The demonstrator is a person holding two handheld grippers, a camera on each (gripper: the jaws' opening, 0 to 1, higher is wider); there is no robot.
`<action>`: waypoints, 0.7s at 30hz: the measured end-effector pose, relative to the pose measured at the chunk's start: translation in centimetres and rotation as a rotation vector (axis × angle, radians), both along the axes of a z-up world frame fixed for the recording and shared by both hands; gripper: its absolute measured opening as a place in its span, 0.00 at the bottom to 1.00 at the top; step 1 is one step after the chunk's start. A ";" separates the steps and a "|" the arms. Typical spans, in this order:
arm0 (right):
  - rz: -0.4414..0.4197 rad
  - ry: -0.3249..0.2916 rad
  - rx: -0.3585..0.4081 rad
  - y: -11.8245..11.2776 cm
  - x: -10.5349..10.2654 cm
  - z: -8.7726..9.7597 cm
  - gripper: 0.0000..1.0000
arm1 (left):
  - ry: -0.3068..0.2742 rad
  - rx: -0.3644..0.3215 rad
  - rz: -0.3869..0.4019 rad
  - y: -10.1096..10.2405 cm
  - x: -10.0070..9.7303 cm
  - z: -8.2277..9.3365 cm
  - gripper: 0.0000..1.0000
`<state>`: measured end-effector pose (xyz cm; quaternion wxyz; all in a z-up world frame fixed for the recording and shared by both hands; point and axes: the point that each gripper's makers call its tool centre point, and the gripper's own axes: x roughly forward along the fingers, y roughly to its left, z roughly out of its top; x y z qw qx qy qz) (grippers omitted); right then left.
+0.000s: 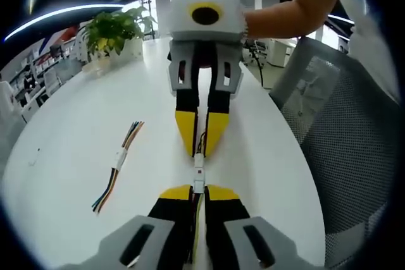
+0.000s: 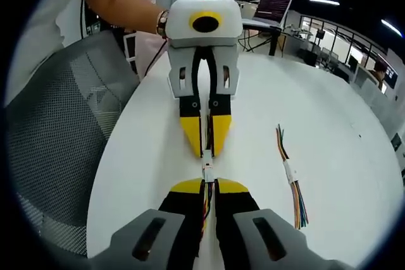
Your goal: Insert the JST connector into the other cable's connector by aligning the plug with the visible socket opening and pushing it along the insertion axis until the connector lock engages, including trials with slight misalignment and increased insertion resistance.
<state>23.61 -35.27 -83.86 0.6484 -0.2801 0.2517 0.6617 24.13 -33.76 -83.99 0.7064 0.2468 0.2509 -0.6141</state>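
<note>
In the left gripper view, a spare cable (image 1: pixel 118 164) lies on the white table (image 1: pixel 69 156) at 9 o'clock. At centre, the left gripper (image 1: pixel 199 189) pinches its plug (image 1: pixel 199 184), jaws closed on it. The right gripper (image 1: pixel 200 153) faces it at 12 o'clock, closed on the socket (image 1: pixel 199 160); the two connectors touch end to end. A mesh chair (image 1: pixel 342 150) stands at 3 o'clock.

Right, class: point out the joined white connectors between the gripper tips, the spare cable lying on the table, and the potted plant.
white connectors (image 1: pixel 199 178), left gripper view, on the white housing between the tips.
spare cable (image 1: pixel 119 159), left gripper view, on its white middle connector.
potted plant (image 1: pixel 112 30), left gripper view, on the leaves.
</note>
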 end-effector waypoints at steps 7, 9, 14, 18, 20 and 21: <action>0.001 0.004 -0.001 0.1 -0.1 -0.1 0.03 | -0.005 0.006 -0.001 0.1 0.0 0.0 0.01; 0.000 0.004 -0.005 0.1 -0.1 -0.2 0.03 | -0.003 0.003 -0.001 0.0 -0.1 0.0 0.01; -0.004 0.008 -0.001 0.2 -0.1 0.0 0.03 | -0.007 0.011 0.001 0.1 0.0 -0.1 0.01; -0.006 0.007 0.000 0.2 0.0 0.0 0.03 | -0.008 0.010 0.004 0.1 0.1 -0.1 0.01; -0.006 0.007 0.000 0.2 0.0 0.0 0.03 | -0.008 0.013 0.002 0.1 0.1 -0.1 0.01; -0.008 0.006 0.000 0.2 0.0 0.0 0.03 | -0.010 0.012 0.003 0.1 0.1 -0.1 0.01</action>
